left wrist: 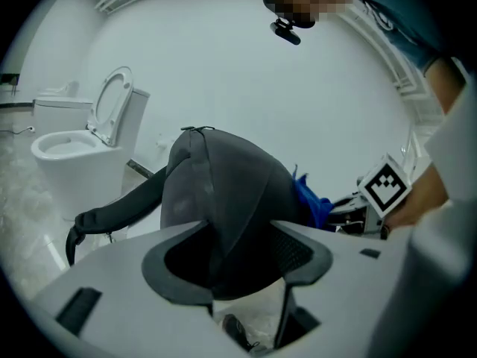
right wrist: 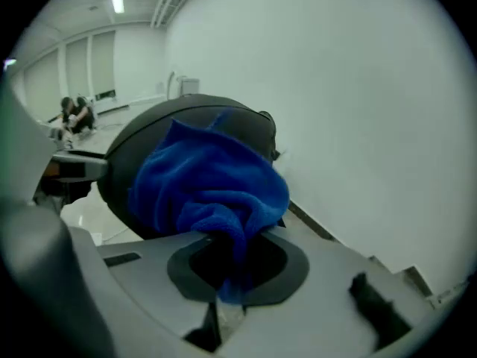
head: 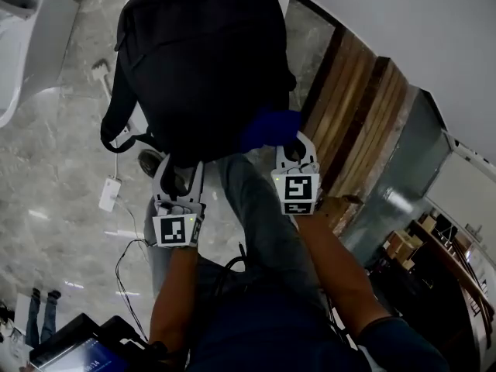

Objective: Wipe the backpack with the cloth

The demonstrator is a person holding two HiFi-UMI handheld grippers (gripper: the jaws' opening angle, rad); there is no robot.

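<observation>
Right gripper view puts my right gripper [right wrist: 231, 263] up close, its jaws pinching a bunched, bright blue fleecy cloth [right wrist: 209, 177] whose free bulk lies against the side of the black, rounded fabric backpack [right wrist: 149, 129]. My left gripper [left wrist: 238, 263] has its jaws spread wide yet clamped across the bag's lower end, dark fabric filling the gap between them. From above, both arms reach forward side by side, the left forearm [head: 172, 285] straight, the right forearm [head: 341, 270] angled inward. The backpack stands upright ahead of both tools, a black strap [head: 112, 115] hanging at its left over the grey marbled floor [head: 54, 138]. A white toilet [left wrist: 82, 144], lid raised, sits beyond.
</observation>
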